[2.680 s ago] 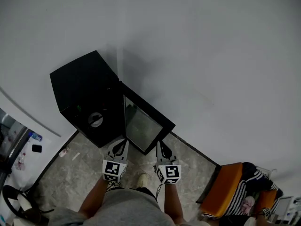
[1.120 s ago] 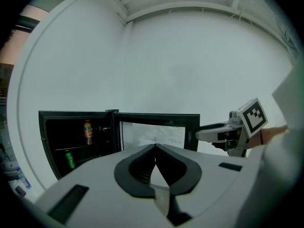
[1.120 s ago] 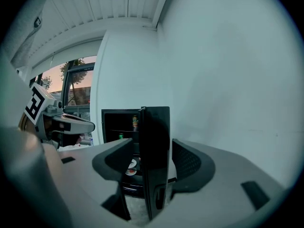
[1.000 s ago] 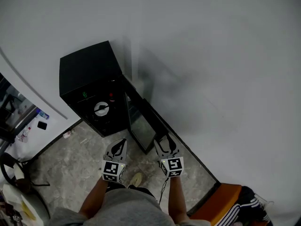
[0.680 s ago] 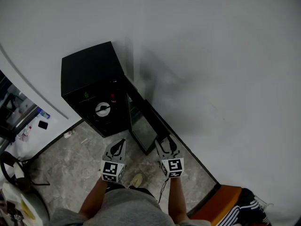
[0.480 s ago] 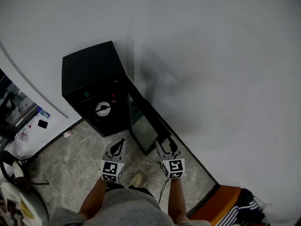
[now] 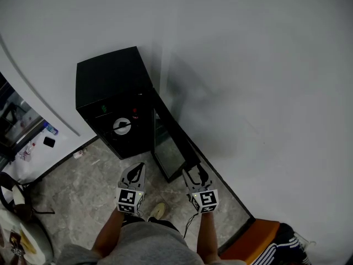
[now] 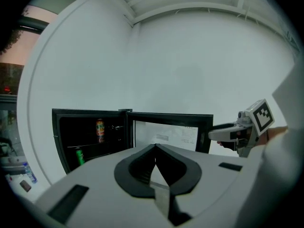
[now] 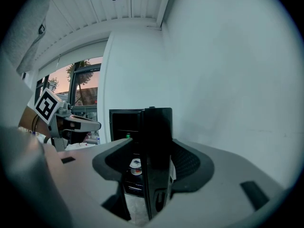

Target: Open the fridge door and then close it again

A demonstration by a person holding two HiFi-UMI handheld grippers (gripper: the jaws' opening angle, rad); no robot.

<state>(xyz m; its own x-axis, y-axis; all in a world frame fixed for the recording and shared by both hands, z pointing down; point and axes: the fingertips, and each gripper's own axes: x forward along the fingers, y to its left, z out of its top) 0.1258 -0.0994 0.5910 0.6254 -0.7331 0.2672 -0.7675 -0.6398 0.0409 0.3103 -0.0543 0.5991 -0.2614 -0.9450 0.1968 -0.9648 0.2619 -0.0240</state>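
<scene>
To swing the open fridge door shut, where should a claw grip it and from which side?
Grip the free vertical edge of the fridge door, opposite the hinge, coming edge-on from the person's side. The door stands wide open, so that thin edge faces the right claw, whose jaws clamp across its thickness.

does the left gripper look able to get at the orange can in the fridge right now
Probably yes: the fridge door stands swung wide, so nothing sits between the left gripper and the orange can. Its jaws are shut, though.
</scene>
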